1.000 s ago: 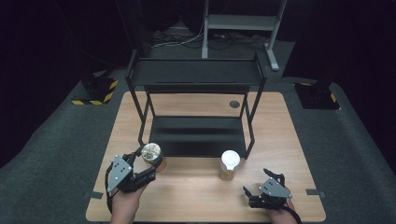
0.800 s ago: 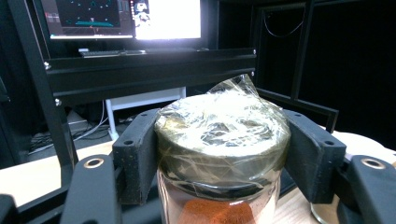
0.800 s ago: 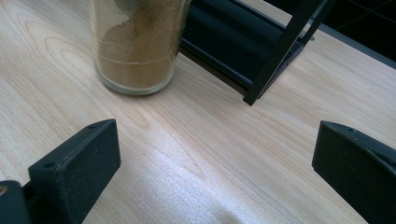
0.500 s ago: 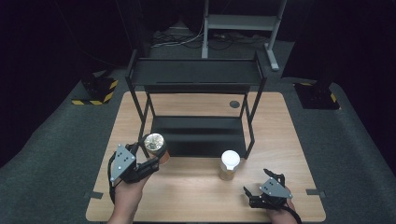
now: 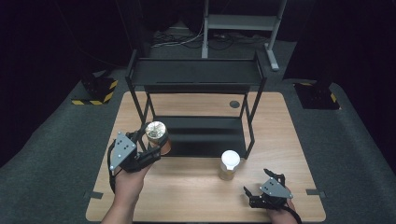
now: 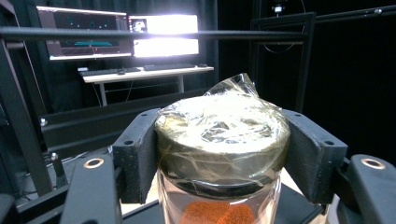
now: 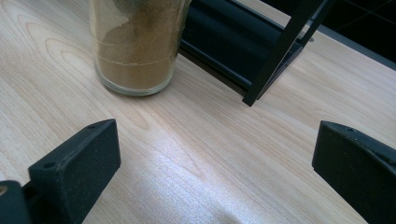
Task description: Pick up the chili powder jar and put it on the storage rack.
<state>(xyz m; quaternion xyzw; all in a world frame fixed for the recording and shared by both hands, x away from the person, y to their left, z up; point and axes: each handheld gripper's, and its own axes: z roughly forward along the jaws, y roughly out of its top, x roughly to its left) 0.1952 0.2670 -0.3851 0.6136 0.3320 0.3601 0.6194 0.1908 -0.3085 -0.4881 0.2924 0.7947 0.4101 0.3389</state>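
Note:
My left gripper [image 5: 150, 145] is shut on a glass jar [image 5: 157, 136] with a crinkled foil-and-film cover and orange-red powder inside. It holds the jar off the table, in front of the left legs of the black two-level rack [image 5: 196, 74]. The left gripper view has both pads clamped just under the jar's cover [image 6: 222, 128]. A second jar [image 5: 229, 164] with a white lid and brown powder stands on the table by the rack's right front leg. My right gripper [image 5: 254, 196] rests open near the table's front right; its view has that brown-powder jar [image 7: 135, 44] ahead at left.
The wooden table [image 5: 196, 205] carries the rack, whose low shelf [image 5: 201, 135] is dark and bare. A round cable grommet [image 5: 234, 104] sits at the table's back. Rack leg and shelf edge [image 7: 280, 56] lie close ahead of the right gripper. Dark carpet surrounds the table.
The left gripper has lifted the foil-covered jar up and moved it slightly toward the rack. The right gripper and the white-lidded jar have stayed put.

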